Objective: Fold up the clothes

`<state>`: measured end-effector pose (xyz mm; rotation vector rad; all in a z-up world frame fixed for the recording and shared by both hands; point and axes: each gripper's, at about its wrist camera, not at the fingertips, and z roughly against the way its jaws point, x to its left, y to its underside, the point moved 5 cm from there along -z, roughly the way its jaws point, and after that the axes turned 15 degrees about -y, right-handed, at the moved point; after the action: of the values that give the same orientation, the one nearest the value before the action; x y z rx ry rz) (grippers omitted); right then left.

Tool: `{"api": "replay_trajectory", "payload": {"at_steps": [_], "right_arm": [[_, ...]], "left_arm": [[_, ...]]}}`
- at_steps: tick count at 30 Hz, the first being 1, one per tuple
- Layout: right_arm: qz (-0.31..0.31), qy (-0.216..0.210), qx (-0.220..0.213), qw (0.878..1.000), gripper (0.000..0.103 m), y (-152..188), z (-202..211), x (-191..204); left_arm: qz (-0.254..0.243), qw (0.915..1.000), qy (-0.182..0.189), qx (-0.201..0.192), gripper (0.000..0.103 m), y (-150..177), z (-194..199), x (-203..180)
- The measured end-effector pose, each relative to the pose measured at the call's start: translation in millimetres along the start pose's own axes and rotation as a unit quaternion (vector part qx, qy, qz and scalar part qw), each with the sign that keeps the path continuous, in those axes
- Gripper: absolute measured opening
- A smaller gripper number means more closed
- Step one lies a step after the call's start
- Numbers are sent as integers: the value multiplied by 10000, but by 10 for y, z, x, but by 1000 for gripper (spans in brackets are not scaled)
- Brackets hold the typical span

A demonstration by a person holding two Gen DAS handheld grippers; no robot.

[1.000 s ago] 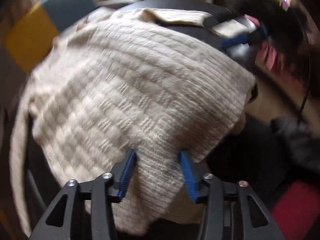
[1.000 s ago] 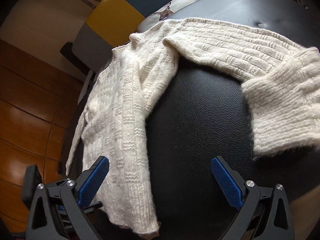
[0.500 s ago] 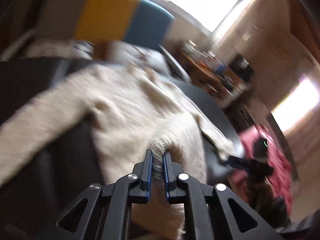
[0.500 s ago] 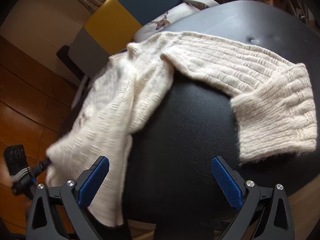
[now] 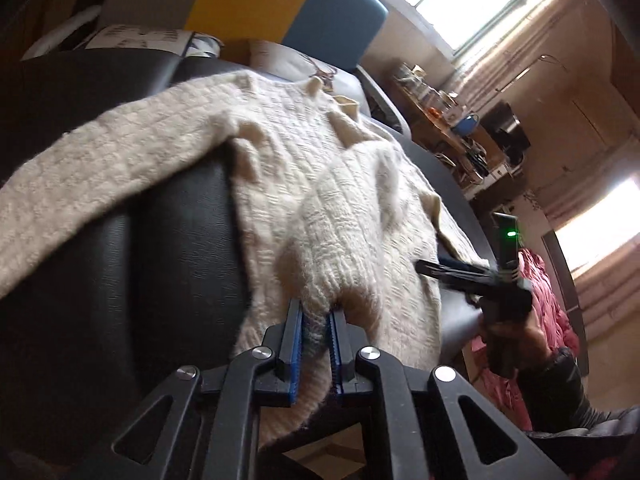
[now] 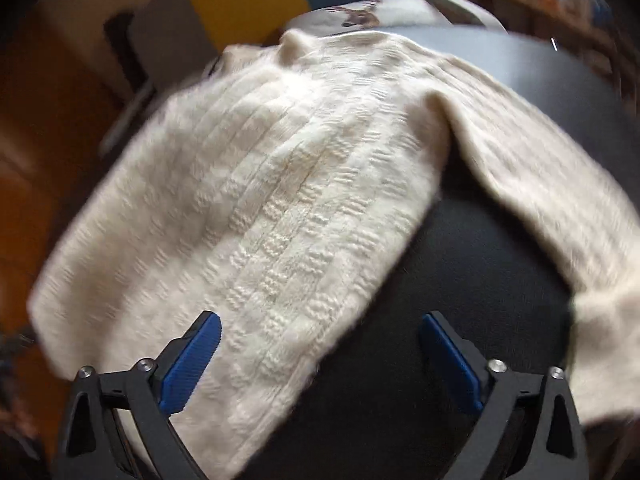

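A cream knitted sweater (image 5: 320, 184) lies spread on a round black leather seat (image 5: 160, 260). One sleeve (image 5: 100, 168) trails off to the left. My left gripper (image 5: 316, 316) pinches a raised fold of the sweater's edge between its blue pads, and its jaws are opening slightly. In the right wrist view the sweater's body (image 6: 280, 200) fills the middle, with its sleeve (image 6: 540, 200) running down the right. My right gripper (image 6: 320, 344) hovers over the lower hem. Its jaws stand wide and are closing. Knit lies between them, but the pads do not press it.
A chair with a yellow and blue back (image 5: 280, 0) and a deer-print cushion (image 5: 304, 68) stands behind the seat. A cluttered shelf (image 5: 452, 120) and pink cloth (image 5: 552, 300) are at the right. A hand (image 5: 508, 340) holds the other tool there. Wooden floor (image 6: 24, 160) lies left.
My left gripper has shut on the sweater's edge, rolled, and lifted the fold across the seat. My right gripper has swung left from bare leather to over the sweater's hem, its jaws narrowing.
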<state>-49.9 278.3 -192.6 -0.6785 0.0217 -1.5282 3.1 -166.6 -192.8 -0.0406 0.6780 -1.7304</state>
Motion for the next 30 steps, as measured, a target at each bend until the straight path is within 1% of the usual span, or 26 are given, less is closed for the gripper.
{"api": "replay_trajectory", "payload": {"at_steps": [1, 2, 3, 4, 5, 7, 9, 11, 12, 13, 14, 16, 17, 18, 19, 20, 21, 22, 24, 25, 28, 29, 30], "right_arm": [[405, 286, 33, 9988, 68, -9, -40, 80], [786, 548, 68, 9954, 60, -22, -75, 159], [959, 595, 125, 9935, 44, -41, -83, 208], [1135, 663, 187, 9912, 39, -59, -88, 249], [1341, 916, 299, 9863, 38, -72, -73, 222], [1719, 1405, 516, 9737, 31, -101, -35, 159], [1548, 1620, 634, 9725, 33, -117, 71, -113], [1343, 2040, 627, 9677, 48, -114, 214, -415], [1232, 2237, 622, 9648, 68, -111, 287, -563], [1057, 2332, 609, 9647, 81, -108, 366, -690], [880, 2400, 590, 9650, 82, -105, 445, -809], [532, 1977, 369, 9781, 82, -112, 593, -862], [592, 1741, 240, 9826, 82, -122, 673, -812], [595, 1461, 21, 9875, 84, -128, 739, -699], [593, 1152, -193, 9914, 95, -135, 800, -579], [552, 609, -349, 9960, 102, -147, 801, -415], [508, 58, -491, 9975, 103, -155, 801, -247], [454, -509, -496, 9964, 103, -118, 736, -62], [502, -994, -379, 9931, 103, -3, 534, 248], [529, -1222, -317, 9906, 103, 58, 435, 400], [691, -1402, -51, 9877, 103, 299, 148, 713], [744, -1385, 30, 9876, 103, 304, 52, 765], [757, -1328, 81, 9882, 103, 324, -11, 777]], "left_arm": [[-30, 9999, 103, 33, 11, 13, 1, -55], [-59, 9997, 209, 66, 11, 26, 2, -111], [-88, 9994, 316, 99, 11, 40, 4, -166], [-148, 9987, 481, 130, 11, 78, 26, -252], [-266, 9980, 560, 153, 11, 111, 31, -322], [-332, 9976, 534, 286, 13, 199, -32, -384], [-393, 9971, 504, 421, 14, 288, -96, -444], [-117, 9974, 520, 493, 15, 328, -109, -364], [124, 9977, 507, 433, 15, 322, -67, -257], [369, 9974, 491, 367, 17, 315, -22, -146], [614, 9965, 476, 300, 17, 309, 23, -35], [1153, 9933, 30, -3, 18, 258, 212, 356], [1540, 9874, -315, -196, 18, 248, 364, 652], [1842, 9799, -682, -339, 20, 251, 497, 908], [2136, 9701, -1048, -478, 22, 257, 632, 1162], [2413, 9576, -1476, -553, 22, 279, 768, 1430], [2641, 9432, -1923, -602, 23, 325, 914, 1691], [2783, 9312, -2273, -616, 25, 378, 1034, 1913], [3116, 9087, -2717, -582, 28, 503, 1203, 2309], [3212, 9041, -2764, -548, 29, 547, 1217, 2431], [3483, 8909, -2881, -446, 31, 678, 1247, 2783], [3525, 8923, -2789, -424, 31, 675, 1198, 2824], [3564, 8939, -2689, -402, 33, 670, 1145, 2862]]}}
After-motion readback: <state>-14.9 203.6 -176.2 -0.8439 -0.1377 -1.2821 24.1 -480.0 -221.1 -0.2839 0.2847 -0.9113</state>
